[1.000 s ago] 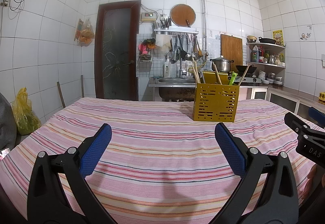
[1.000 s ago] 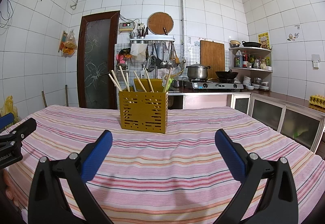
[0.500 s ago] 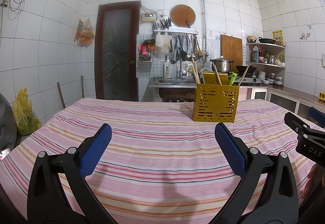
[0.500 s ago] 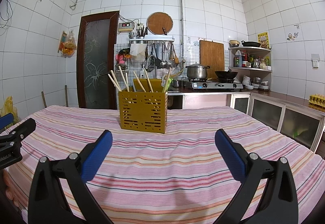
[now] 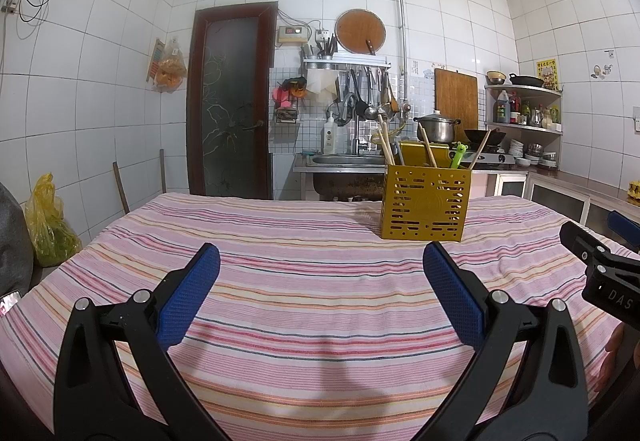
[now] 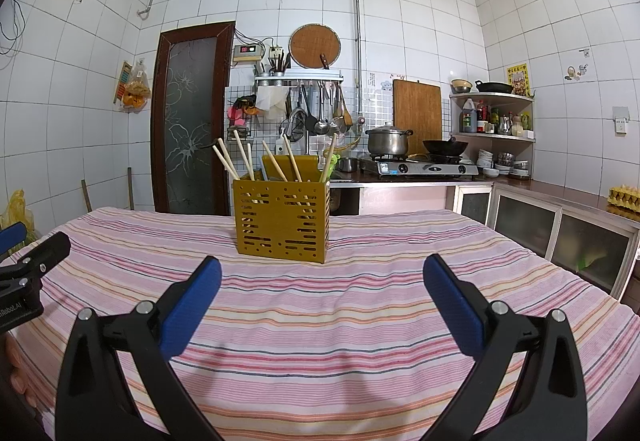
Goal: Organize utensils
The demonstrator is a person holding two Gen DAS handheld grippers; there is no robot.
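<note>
Striped pink tablecloth (image 5: 312, 305) across the whole table, bare between both sets of jaws. Tiled kitchen wall behind, with sink (image 5: 348, 160), pot (image 6: 387, 140) and wok (image 6: 445, 146) on the stove.

Yellow perforated utensil holder (image 5: 425, 204) upright toward the far side of the cloth, well beyond the fingertips in both views: in the left wrist view up and right of centre, above the right-hand pad; in the right wrist view just left of centre, above the left-hand pad. Wooden chopsticks (image 6: 228, 161) leaning out of its top at several angles, beside a green utensil (image 5: 458, 156).

Left gripper (image 5: 320, 305) low over the near cloth, jaws spread wide, nothing between the blue pads (image 5: 190, 297). Right gripper (image 6: 322, 307) likewise low, jaws spread wide, nothing held. Each gripper's black tip just visible at the edge of the other's view.
</note>
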